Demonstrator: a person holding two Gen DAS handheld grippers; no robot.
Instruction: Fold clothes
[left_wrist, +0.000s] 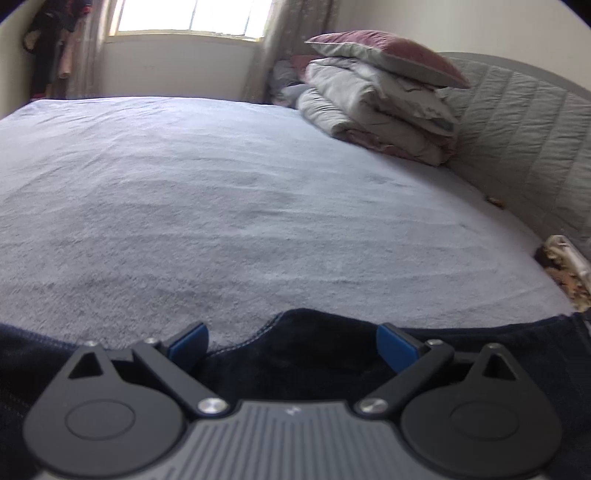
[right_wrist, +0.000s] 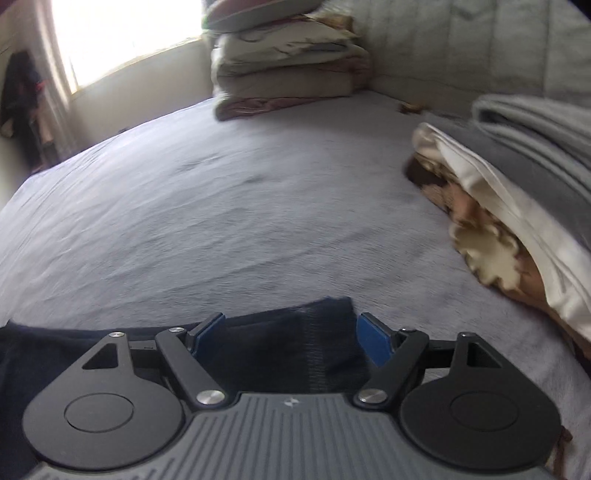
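Both grippers, left gripper (left_wrist: 291, 343) and right gripper (right_wrist: 291, 334), are hovering with jaws spread, gripping nothing, over the dark garment (left_wrist: 303, 354) at the bed's (left_wrist: 258, 203) near edge. Risk: pads snagging one layer, skewing the fold.

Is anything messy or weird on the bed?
A little. Small brown bits lie loose on the bed sheet beside the quilted headboard; too blurry to name. The dark garment lies rumpled at the near edge. The bedding stack looks tidy.

A dark navy denim garment (left_wrist: 317, 354) lies at the lower edge on the pale grey bed sheet (left_wrist: 221, 206); a stack of folded quilts and pillows (left_wrist: 384, 99) sits upper right, before the quilted headboard (left_wrist: 524, 140)
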